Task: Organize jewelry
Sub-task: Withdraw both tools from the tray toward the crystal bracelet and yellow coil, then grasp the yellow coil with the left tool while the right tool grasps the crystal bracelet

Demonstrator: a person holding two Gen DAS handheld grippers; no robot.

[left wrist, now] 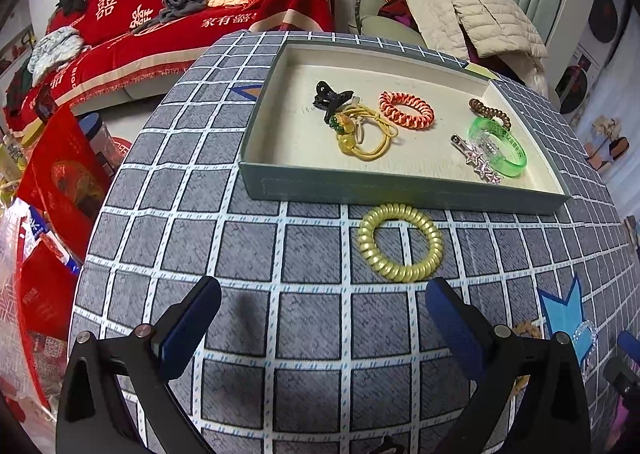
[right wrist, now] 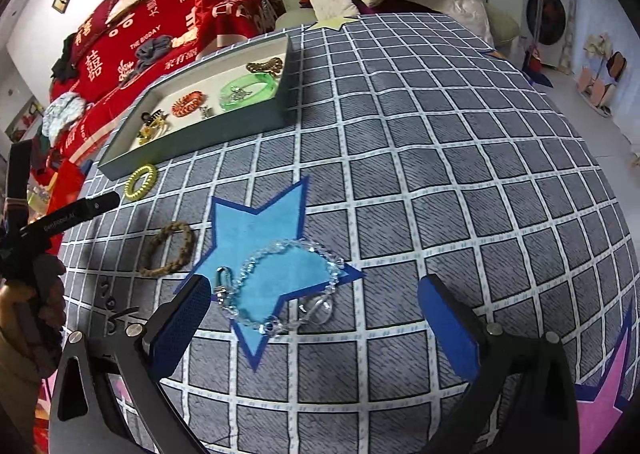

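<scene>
1. My left gripper (left wrist: 322, 308) hovers low over the bench (left wrist: 248, 254), jaws spread wide and holding nothing, pointed at the tray's near wall.
2. My right gripper (right wrist: 314, 302) is also wide and empty, tilted down over the blue star patch (right wrist: 260, 221) printed on the cloth.
3. The yellow coil hair tie (left wrist: 400, 242) lies flat on the bench just beside the tray's near wall, ahead of my left gripper. It is a ribbed, matte plastic spiral ring.
4. The clear bead bracelet (right wrist: 288, 278) lies on the star between my right gripper's fingers, nearer the left one. Its glassy beads form a loose loop with a metal clasp.
5. A braided brown rope bracelet (right wrist: 170, 250) rests on the cloth left of the star.
6. The shallow grey-green tray (left wrist: 400, 187), cream inside, holds a black claw clip (left wrist: 330, 95), yellow elastic ties (left wrist: 362, 133), an orange coil tie (left wrist: 406, 109), a brown coil tie (left wrist: 490, 111), a translucent green bangle (left wrist: 500, 143) and a sparkly star clip (left wrist: 478, 159).
</scene>
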